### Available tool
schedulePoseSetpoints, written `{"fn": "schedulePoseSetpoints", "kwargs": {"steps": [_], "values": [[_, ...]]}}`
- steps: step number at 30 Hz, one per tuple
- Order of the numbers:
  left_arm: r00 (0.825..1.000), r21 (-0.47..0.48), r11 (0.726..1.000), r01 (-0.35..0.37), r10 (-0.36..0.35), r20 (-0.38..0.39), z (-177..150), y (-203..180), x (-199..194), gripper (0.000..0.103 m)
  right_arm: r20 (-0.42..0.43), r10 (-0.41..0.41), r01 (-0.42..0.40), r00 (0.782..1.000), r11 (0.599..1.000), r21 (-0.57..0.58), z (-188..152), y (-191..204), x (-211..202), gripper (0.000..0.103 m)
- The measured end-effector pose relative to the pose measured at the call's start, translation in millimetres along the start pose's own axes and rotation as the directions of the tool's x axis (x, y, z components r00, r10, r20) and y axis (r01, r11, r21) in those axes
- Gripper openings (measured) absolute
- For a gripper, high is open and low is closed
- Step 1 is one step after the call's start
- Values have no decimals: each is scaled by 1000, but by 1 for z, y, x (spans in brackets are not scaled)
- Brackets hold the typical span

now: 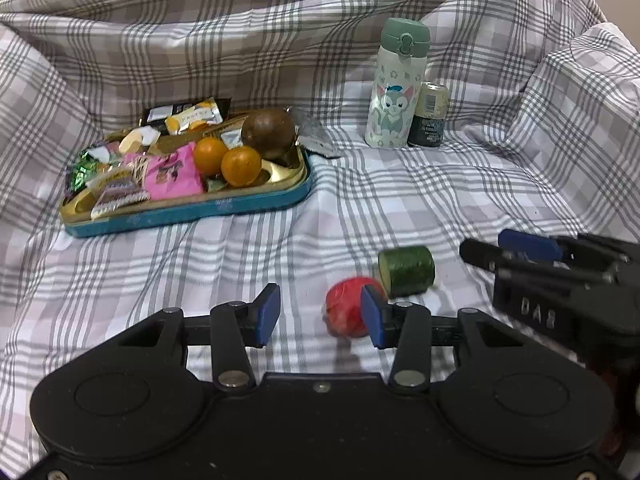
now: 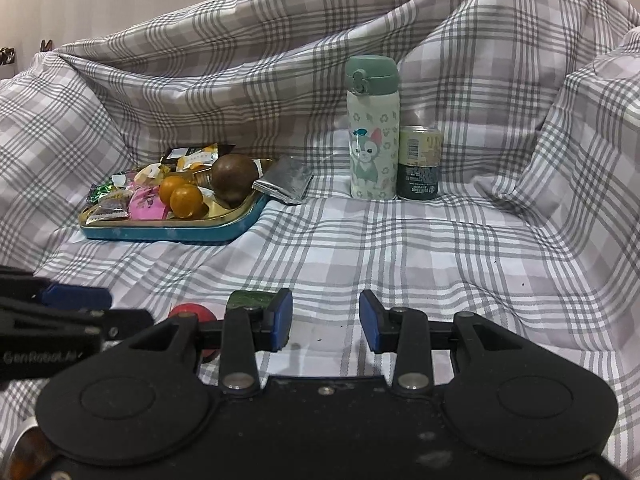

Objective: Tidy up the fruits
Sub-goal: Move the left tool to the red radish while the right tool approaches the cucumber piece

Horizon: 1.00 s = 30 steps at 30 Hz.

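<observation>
Tray (image 1: 192,212) at left on cloth (image 1: 400,200), two oranges (image 1: 226,160) and round fruit (image 1: 269,134) in it beside sweets (image 1: 172,172). Bottle (image 1: 396,84) at right rear, can (image 1: 429,115) just right of it. Cucumber piece (image 1: 407,271) in front, tomato (image 1: 346,311) at its left.

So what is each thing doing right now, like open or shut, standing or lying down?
Bottle: upright, lid shut.
Can: upright.
Tin tray: full, uncovered.
Cucumber piece: lying on its side.
Red fruit: loose on cloth.
Left gripper: open, empty.
Right gripper: open, empty.

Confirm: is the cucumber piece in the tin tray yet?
Out. The cucumber piece lies on the plaid cloth beside the red fruit, apart from the tin tray.
</observation>
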State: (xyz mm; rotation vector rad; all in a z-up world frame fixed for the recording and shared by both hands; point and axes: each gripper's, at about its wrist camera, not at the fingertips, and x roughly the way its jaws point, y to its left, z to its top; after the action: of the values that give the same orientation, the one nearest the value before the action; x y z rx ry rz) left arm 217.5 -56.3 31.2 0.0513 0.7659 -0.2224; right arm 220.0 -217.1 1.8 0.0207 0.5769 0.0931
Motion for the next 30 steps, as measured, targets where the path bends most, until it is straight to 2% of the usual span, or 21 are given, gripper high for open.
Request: {"fn": "schedulePoseSetpoints", "kwargs": {"steps": [3, 7, 15, 20, 24, 30], "values": [[1000, 17, 1000, -10, 10, 1, 7, -5, 3, 52, 3, 4, -4, 1000, 1000, -6, 0, 1, 0, 39], [1000, 53, 999, 8, -8, -2, -1, -13, 0, 52, 12, 4, -4, 1000, 1000, -14, 0, 1, -2, 39], [997, 89, 996, 4, 3, -72, -23, -25, 12, 52, 9, 12, -12, 1000, 1000, 15, 1, -2, -3, 39], [994, 45, 999, -20, 25, -104, -21, -24, 25, 52, 3, 14, -14, 1000, 1000, -4, 0, 1, -2, 39], [990, -32, 999, -28, 24, -137, -22, -11, 33, 53, -1, 15, -15, 1000, 1000, -2, 0, 1, -2, 39], [991, -82, 995, -56, 45, -129, -21, 8, 34, 52, -6, 21, -21, 1000, 999, -24, -1, 4, -1, 39]]}}
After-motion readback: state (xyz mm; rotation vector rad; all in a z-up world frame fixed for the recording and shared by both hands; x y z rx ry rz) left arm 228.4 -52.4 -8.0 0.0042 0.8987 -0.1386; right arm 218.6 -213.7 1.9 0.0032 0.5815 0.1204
